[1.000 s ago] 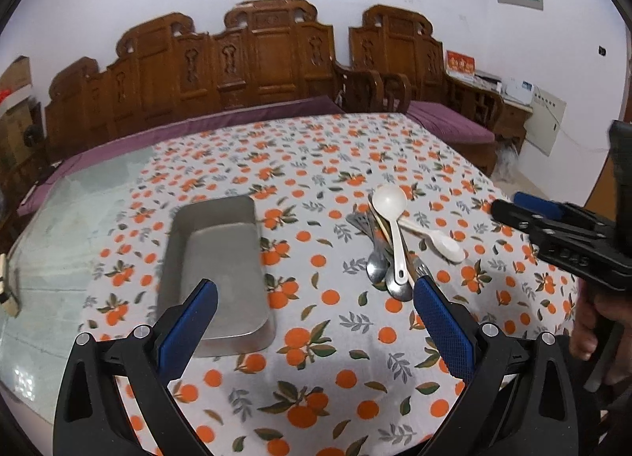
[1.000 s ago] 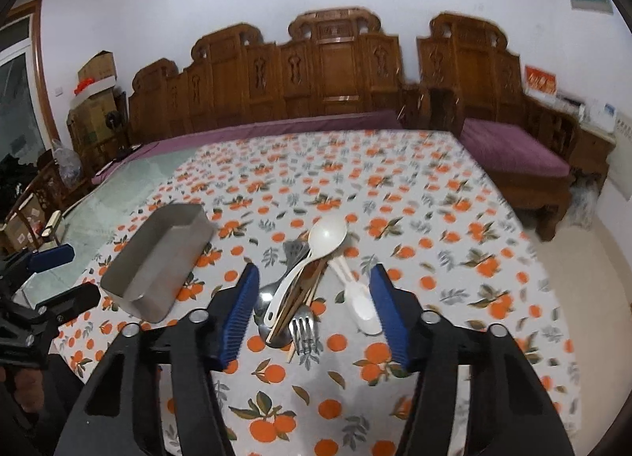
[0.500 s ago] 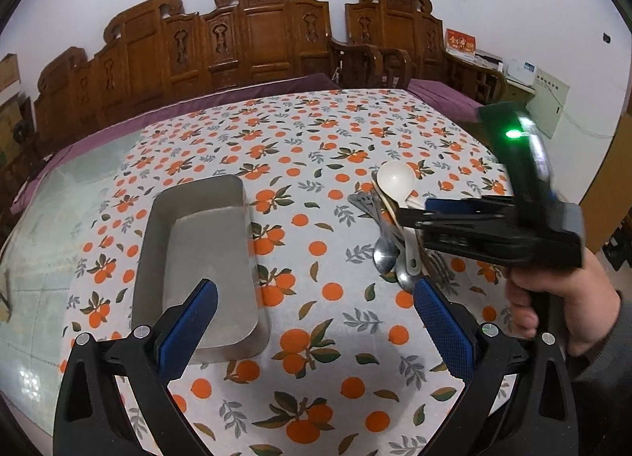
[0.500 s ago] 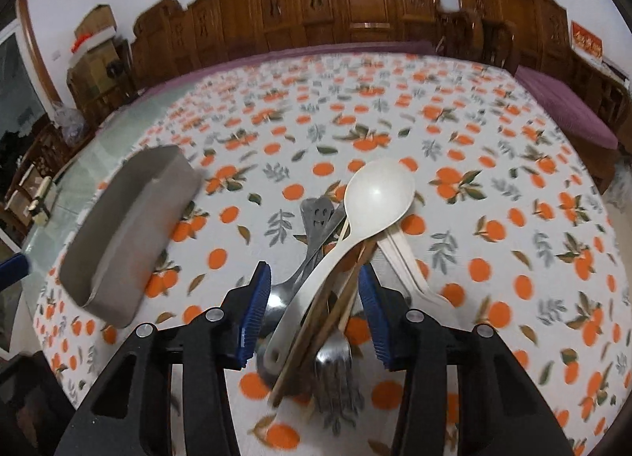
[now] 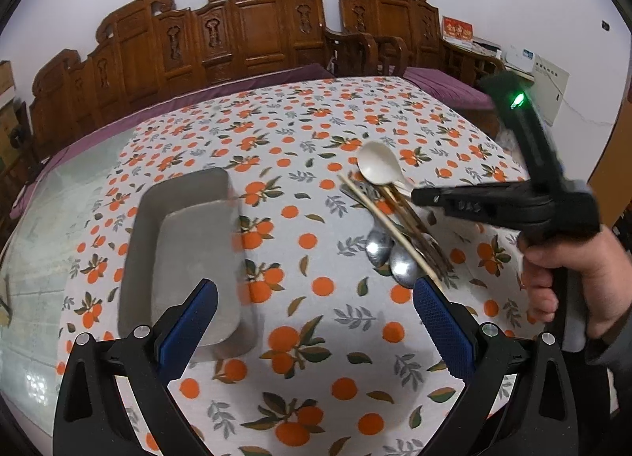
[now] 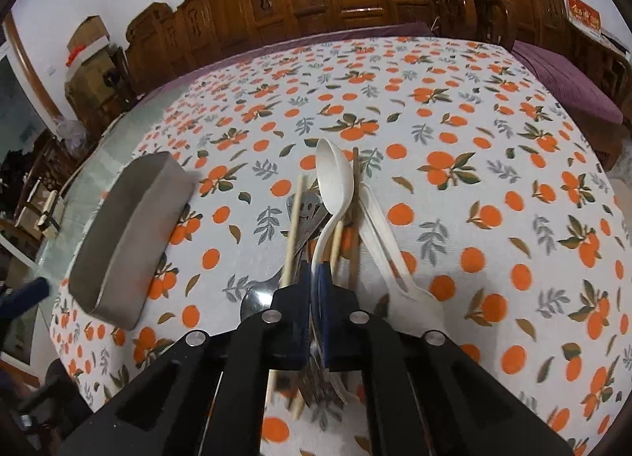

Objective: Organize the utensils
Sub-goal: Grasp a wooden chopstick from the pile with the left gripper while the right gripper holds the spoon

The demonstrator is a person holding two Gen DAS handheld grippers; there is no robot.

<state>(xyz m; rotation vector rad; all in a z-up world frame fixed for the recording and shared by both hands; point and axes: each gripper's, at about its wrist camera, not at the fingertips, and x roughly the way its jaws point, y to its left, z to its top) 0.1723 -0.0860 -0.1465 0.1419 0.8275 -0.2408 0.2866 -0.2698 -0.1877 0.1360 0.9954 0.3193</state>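
Note:
A pile of utensils lies on the orange-print tablecloth: a white spoon (image 6: 333, 175) on top, wooden chopsticks (image 6: 294, 227), metal spoons (image 5: 395, 258), a smiley-faced metal handle (image 6: 306, 211) and a second white spoon (image 6: 387, 243). My right gripper (image 6: 315, 274) is shut on the top white spoon's handle, low over the pile. In the left wrist view this right gripper (image 5: 418, 195) reaches in from the right, just below the white spoon (image 5: 377, 167). My left gripper (image 5: 316, 314) is open and empty above the cloth, between the metal tray (image 5: 185, 243) and the pile.
The empty grey tray (image 6: 126, 235) sits left of the utensils. A person's hand (image 5: 568, 278) holds the right gripper's grip. Carved wooden benches (image 5: 252, 33) with purple cushions line the far side. Bare glass tabletop (image 5: 59, 219) shows at the left.
My right gripper came down onto the pile and its jaws went from wide open to shut on the white spoon's handle. The left gripper sank slightly toward the table.

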